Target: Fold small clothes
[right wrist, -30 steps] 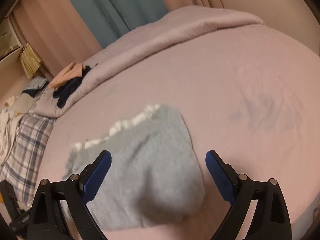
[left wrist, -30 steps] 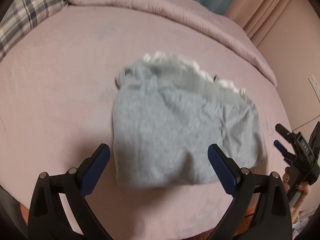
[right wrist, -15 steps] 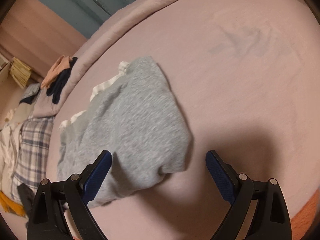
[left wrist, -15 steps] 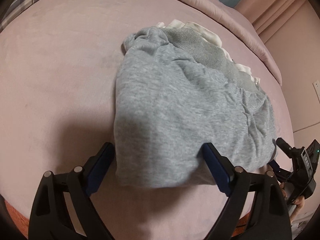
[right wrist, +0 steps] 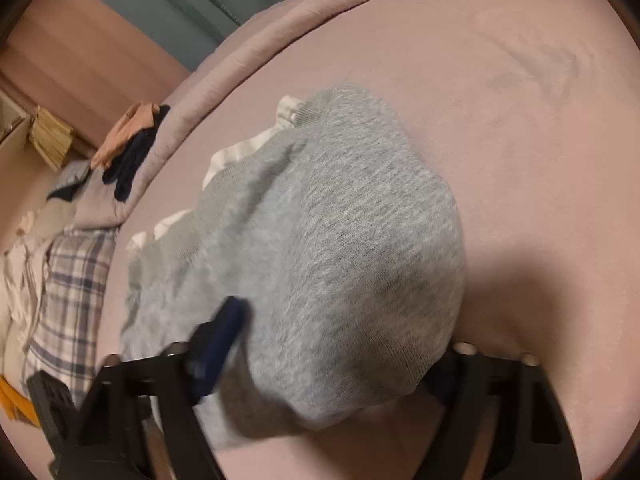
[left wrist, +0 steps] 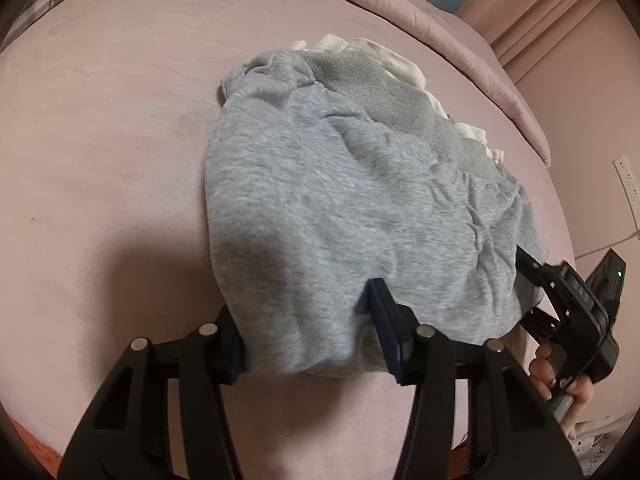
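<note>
A folded grey sweatshirt (left wrist: 340,200) lies on the pink bed (left wrist: 100,120), with a white garment (left wrist: 376,56) showing under its far ribbed edge. My left gripper (left wrist: 308,340) is closing on the sweatshirt's near left corner, and the cloth bunches between its blue pads. My right gripper (right wrist: 328,360) is closing around the near right corner (right wrist: 340,220). One of its fingers (right wrist: 218,344) rests on top of the cloth and the other is hidden under it. The left wrist view shows the right gripper (left wrist: 528,292) straddling that corner.
A rolled pink duvet (left wrist: 440,20) borders the bed's far side. A plaid cloth (right wrist: 68,280) and a pile of dark and peach clothes (right wrist: 132,148) lie at the far left. A hand (left wrist: 560,380) holds the right gripper near the bed's front edge.
Both grippers have come down from above the sweatshirt onto its near edge. Their jaws have narrowed around the two near corners, and the cloth has bunched in the left one.
</note>
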Action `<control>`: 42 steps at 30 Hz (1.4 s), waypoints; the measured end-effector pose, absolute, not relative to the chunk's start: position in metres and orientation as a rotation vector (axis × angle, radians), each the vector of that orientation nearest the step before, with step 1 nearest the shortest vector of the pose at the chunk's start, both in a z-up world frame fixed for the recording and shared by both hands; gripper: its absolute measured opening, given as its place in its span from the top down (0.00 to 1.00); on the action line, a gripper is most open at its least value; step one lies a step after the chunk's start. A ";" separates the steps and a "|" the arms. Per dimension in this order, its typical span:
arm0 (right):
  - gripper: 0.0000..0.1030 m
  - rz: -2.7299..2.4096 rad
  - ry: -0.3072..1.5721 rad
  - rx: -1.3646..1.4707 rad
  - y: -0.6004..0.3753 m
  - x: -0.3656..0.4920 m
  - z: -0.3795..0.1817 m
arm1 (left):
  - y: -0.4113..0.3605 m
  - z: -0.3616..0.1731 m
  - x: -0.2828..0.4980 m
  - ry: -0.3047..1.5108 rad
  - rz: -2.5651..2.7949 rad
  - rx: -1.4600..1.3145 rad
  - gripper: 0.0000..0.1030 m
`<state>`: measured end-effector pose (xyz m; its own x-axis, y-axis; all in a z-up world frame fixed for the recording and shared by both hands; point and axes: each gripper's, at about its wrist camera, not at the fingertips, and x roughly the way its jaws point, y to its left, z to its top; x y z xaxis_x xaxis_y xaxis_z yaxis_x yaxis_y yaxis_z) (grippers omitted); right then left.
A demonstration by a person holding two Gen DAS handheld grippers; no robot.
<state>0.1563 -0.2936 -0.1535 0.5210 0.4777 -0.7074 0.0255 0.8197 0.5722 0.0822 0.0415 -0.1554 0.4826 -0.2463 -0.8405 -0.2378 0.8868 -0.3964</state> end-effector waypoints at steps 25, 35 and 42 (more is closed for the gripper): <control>0.71 0.085 0.870 0.399 -0.336 0.111 -0.089 | -0.046 -0.146 0.072 1.156 -0.257 -0.429 0.59; 0.71 0.013 0.815 0.173 -0.310 0.110 -0.074 | -0.025 -0.134 0.074 1.134 -0.224 -0.484 0.48; 0.71 0.042 0.754 0.027 -0.281 0.108 -0.056 | 0.013 -0.105 0.059 1.022 -0.092 -0.450 0.36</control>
